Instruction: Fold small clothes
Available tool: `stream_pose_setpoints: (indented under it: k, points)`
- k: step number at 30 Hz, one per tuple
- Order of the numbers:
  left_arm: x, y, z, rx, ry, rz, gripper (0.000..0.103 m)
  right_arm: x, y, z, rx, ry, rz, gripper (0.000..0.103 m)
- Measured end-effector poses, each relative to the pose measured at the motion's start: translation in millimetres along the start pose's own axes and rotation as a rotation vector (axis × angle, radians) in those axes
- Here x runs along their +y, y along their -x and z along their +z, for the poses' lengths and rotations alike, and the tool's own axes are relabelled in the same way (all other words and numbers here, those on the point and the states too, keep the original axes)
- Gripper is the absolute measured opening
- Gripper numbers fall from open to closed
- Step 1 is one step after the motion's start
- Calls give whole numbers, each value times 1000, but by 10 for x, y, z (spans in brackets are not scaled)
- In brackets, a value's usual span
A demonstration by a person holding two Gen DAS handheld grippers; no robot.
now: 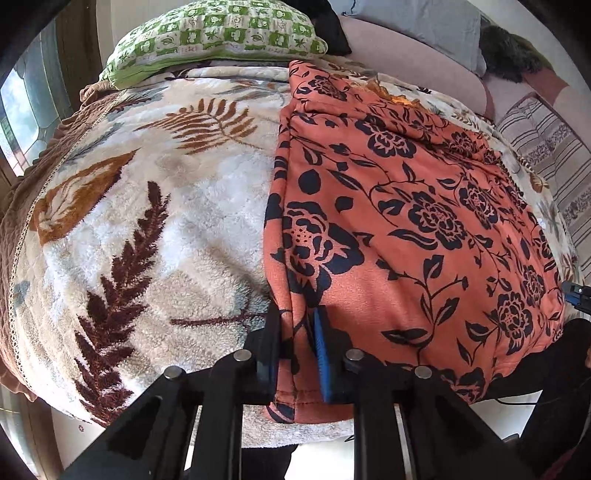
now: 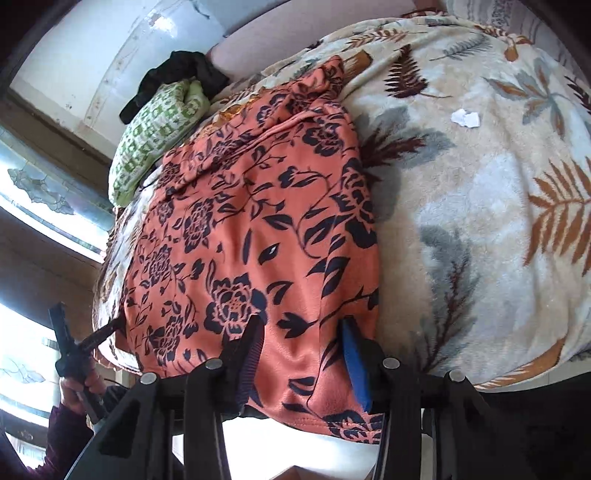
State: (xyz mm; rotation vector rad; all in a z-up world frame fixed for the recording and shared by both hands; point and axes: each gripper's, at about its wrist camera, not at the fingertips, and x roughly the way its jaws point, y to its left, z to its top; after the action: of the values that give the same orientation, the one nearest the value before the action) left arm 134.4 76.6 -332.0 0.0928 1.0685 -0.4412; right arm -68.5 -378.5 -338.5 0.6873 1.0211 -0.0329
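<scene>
An orange garment with a dark floral print [image 1: 399, 229] [image 2: 251, 229] lies spread flat on a cream fleece blanket with leaf patterns [image 1: 147, 192] [image 2: 480, 221]. My left gripper [image 1: 297, 350] is shut on the garment's near left hem corner, with a fold of cloth pinched between its black and blue pads. In the right wrist view it shows small at the left edge [image 2: 110, 326], held by a hand [image 2: 74, 391]. My right gripper [image 2: 303, 354] straddles the near right hem. Its jaws stand apart, the cloth lying flat between them. Its blue tip shows in the left wrist view [image 1: 576, 293].
A green checked pillow [image 1: 214, 37] [image 2: 155, 136] lies at the head of the bed with a black cloth [image 2: 181, 74] behind it. A white paper scrap [image 2: 465, 119] sits on the blanket. Striped fabric [image 1: 546, 155] and a grey cushion [image 1: 424, 22] lie beyond the garment.
</scene>
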Motion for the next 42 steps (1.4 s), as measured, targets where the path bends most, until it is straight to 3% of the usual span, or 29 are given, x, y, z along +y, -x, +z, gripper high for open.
stream_pose_setpoints:
  k: [2, 4, 6, 7, 8, 11, 15, 17, 19, 20, 23, 25, 29, 34, 38, 42]
  points:
    - [55, 19, 8, 2, 35, -57, 12, -79, -87, 21, 57, -29, 3, 65]
    - [63, 9, 8, 14, 39, -58, 17, -50, -169, -30, 72, 2, -5, 65]
    - [37, -14, -7, 37, 8, -60, 23, 39, -169, -82, 54, 54, -15, 56]
    - [26, -7, -13, 34, -6, -56, 23, 79, -168, -105, 60, 74, -2, 28]
    - [21, -14, -13, 41, -12, -54, 23, 119, -176, -127, 71, 98, -12, 17]
    - [24, -30, 19, 71, -16, -59, 10, 131, -165, -154, 67, 127, -32, 16]
    - [-52, -56, 43, 86, -57, -37, 11, 37, -210, -129, 96, 51, -10, 20]
    - [-103, -72, 56, 96, -87, -20, 13, 140, -223, -146, 91, 135, -33, 20]
    - [-111, -74, 87, 107, -96, -8, 7, 194, -244, -132, 107, 162, -60, 13]
    - [-116, -60, 103, 108, -100, -11, 6, 195, -223, -100, 111, 150, -47, 7]
    - [-163, 67, 164, 90, -144, -16, 6, 234, -77, 43, 87, 119, 30, 7]
    - [-144, 236, 286, 66, -125, -82, 6, 285, 50, 185, 68, 98, 101, 7]
    - [-75, 551, 795, -7, -83, -169, 6, 398, 263, 652, 1, 45, 229, 6]
    - [-3, 544, 1852, -70, -29, -221, 6, 451, 296, 1574, -113, -39, 309, 6]
    - [-57, -78, 2807, -62, 5, -184, 6, 247, -76, 2441, -194, -153, 285, 6]
    - [10, -1079, 3363, -34, 134, -117, 10, -209, -810, 3075, -213, -330, 245, 10]
